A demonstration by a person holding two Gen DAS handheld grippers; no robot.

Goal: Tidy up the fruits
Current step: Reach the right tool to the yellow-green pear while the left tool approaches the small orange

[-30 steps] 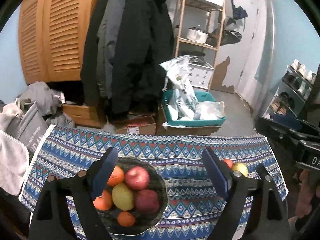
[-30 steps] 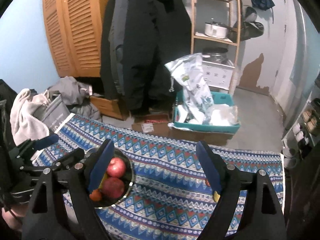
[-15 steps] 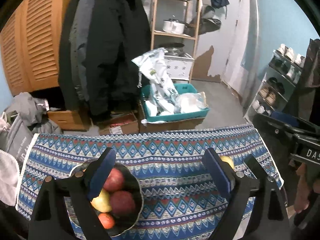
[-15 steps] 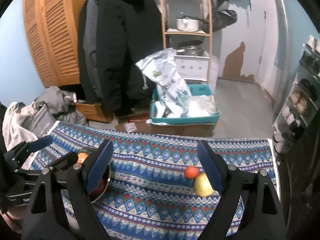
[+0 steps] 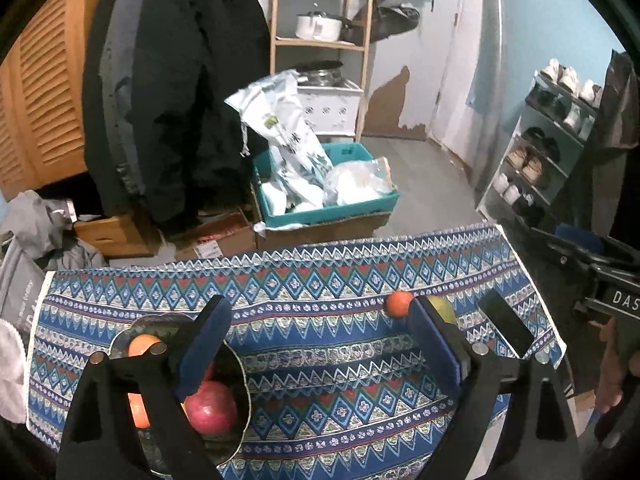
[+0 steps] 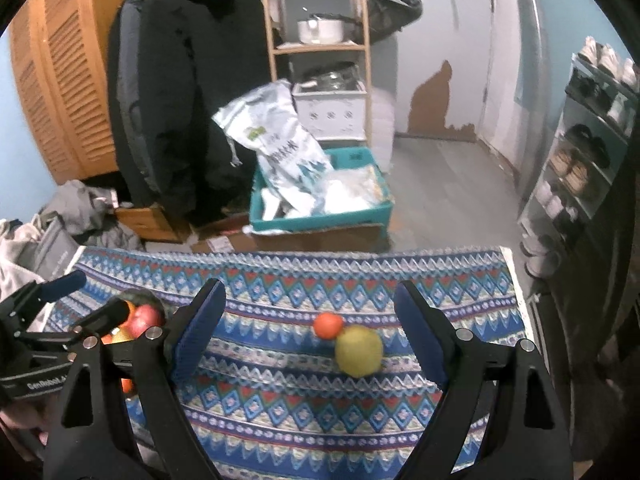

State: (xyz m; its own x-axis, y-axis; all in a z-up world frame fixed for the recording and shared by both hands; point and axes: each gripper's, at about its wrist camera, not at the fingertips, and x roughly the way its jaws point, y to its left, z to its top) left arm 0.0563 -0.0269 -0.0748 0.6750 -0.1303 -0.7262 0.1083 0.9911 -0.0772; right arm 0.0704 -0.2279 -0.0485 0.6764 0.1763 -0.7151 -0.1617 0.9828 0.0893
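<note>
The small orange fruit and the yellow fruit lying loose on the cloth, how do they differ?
The orange fruit is clearly smaller than the yellow fruit. One is bright orange, the other pale yellow-green. In the right wrist view the orange fruit lies farther from the camera, the yellow fruit nearer and slightly to the right. Both are roundish, lie next to each other on the patterned cloth, outside the bowl, and neither is gripped.

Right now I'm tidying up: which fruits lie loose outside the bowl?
The small orange and the yellow apple, touching on the cloth.
</note>
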